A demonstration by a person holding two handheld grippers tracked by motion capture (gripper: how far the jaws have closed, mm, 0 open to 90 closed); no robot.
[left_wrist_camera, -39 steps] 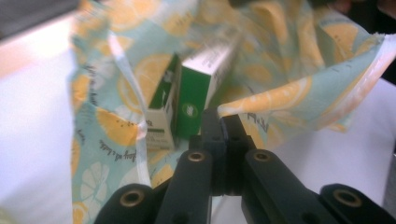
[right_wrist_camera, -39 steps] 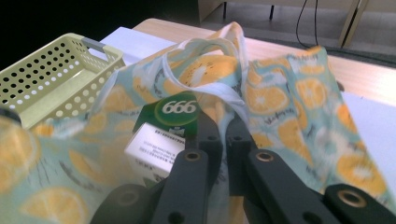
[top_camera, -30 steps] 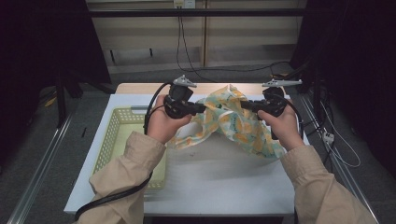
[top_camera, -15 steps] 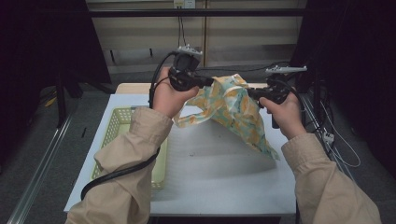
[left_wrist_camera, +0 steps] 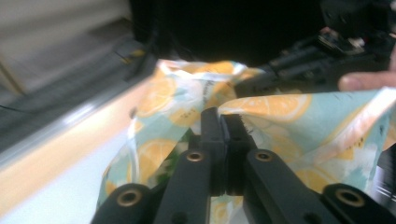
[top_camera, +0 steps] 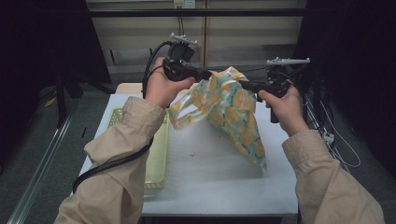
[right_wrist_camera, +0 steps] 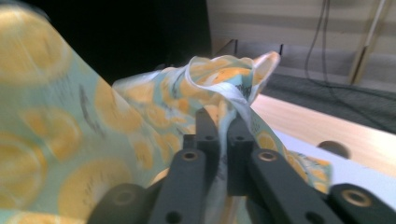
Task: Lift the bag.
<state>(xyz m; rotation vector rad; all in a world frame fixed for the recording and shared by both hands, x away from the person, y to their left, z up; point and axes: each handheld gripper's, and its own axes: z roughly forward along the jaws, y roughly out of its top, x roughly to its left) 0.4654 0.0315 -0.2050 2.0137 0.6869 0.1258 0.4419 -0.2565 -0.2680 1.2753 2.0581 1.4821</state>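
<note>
At the left of the table sits a pale yellow plastic lattice basket [top_camera: 158,140], lying flat and partly hidden under the person's left sleeve; nothing of the cloth touches it. Above it the left gripper [top_camera: 205,74] is clenched on the top edge of a thin mint-green fabric bag printed with orange slices [top_camera: 231,112]; in the left gripper view its jaws stand pressed together with a fold of the print pinched between them, though they have just been easing a little apart. The bag hangs in the air between the two hands, its upper hem stretched roughly level, its lower corner drooping to the white tabletop [top_camera: 210,172] near the right front; a looped handle dangles at the left side. The right gripper [top_camera: 250,85] grasps the opposite end of the hem; its jaws too have just been loosening slightly, with the cloth between them.

The step looks like lifting and spreading the bag; to do it well, keep both pinches firm, hold the hands level, and draw them apart evenly so the hem goes taut without slipping; raise the bag until the trailing corner clears the table.
</note>
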